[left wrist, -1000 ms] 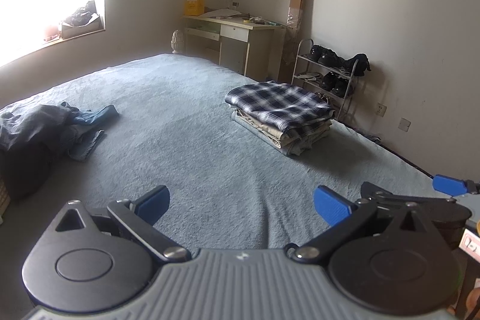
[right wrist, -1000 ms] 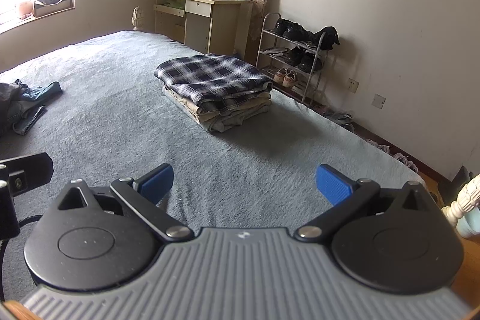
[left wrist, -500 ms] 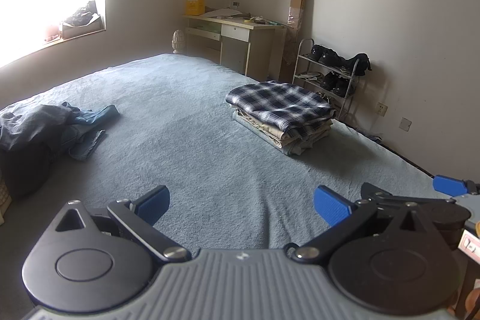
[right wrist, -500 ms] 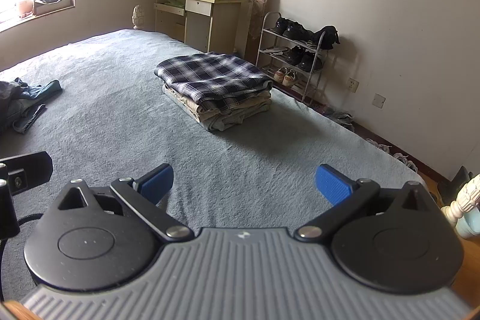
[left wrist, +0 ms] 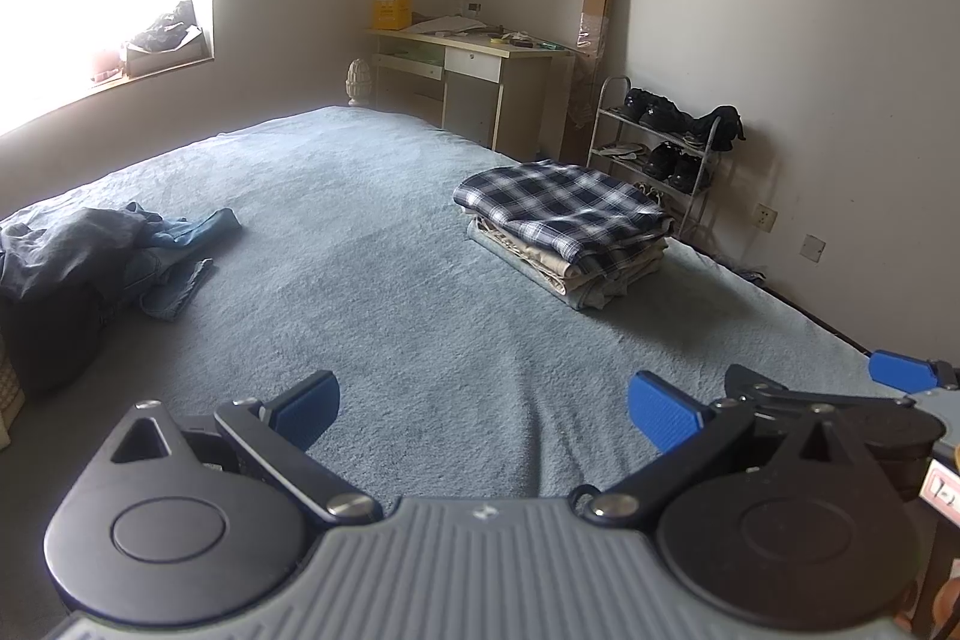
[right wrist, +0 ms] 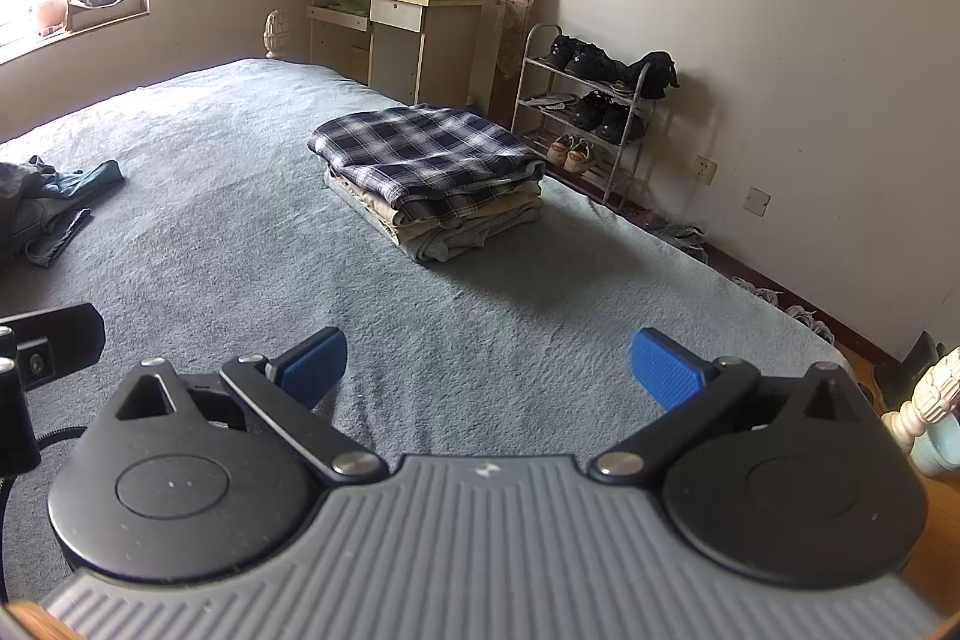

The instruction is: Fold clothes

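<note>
I'm holding the left gripper (left wrist: 483,409) with its blue-padded fingers spread wide and nothing between them, hovering over the near end of the grey-blue fleece bedspread (left wrist: 384,280). The right gripper (right wrist: 489,370) is in the same state: jaws released, empty, above bare blanket. In the left wrist view I'm also seeing the right gripper's blue tip just beside mine at the right edge.

Out from there, a folded stack topped by a navy-and-white plaid shirt (right wrist: 426,151) over beige garments is sitting squared up on the far right part of the bed, close to the metal shoe rack (right wrist: 591,100). That pile looks finished to me.

The remaining work is the rumpled heap of blue denim and dark clothes (left wrist: 102,250) lying at the left side of the bed, well apart from both grippers and from the stack.

I'm reading this as the gap between garments: one item done, the next not yet picked.

Next move, as I'm judging it: swing both grippers left toward the heap, pinch one piece by an edge, likely the loose denim leg (left wrist: 204,226) trailing toward the middle, and drag it out flat on the open blanket before folding. Heap is tangled, so I'm expecting to need to separate a single layer, not grab the bundle.
</note>
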Tool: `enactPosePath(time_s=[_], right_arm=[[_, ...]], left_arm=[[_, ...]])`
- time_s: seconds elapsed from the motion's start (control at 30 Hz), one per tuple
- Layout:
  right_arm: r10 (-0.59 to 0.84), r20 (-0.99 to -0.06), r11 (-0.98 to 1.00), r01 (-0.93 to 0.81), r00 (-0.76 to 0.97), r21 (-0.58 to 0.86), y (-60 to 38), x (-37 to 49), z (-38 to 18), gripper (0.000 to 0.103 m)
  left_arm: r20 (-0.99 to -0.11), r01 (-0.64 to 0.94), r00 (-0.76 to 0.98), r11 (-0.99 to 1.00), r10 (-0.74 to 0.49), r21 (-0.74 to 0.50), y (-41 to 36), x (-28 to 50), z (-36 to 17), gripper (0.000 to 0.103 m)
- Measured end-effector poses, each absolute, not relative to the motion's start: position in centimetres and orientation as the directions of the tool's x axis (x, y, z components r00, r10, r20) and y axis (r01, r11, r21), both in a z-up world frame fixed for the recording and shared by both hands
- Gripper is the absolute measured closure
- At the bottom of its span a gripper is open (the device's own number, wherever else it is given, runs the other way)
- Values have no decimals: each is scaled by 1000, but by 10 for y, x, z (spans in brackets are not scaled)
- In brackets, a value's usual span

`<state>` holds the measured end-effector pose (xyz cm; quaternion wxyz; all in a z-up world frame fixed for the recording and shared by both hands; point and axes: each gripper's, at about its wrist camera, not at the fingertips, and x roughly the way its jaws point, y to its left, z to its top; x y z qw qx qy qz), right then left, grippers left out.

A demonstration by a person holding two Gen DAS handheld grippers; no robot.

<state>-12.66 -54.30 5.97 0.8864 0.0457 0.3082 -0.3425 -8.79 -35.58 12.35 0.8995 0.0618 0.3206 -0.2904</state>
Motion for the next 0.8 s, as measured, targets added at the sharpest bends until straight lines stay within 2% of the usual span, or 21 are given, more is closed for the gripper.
enactPosePath(time_s=[0.8], right_arm=[[-576,-584,763,632,572,-133,-542,-128,60,1]], left_arm=[[-620,537,635,840,-462,-77,-357,-88,122,0]])
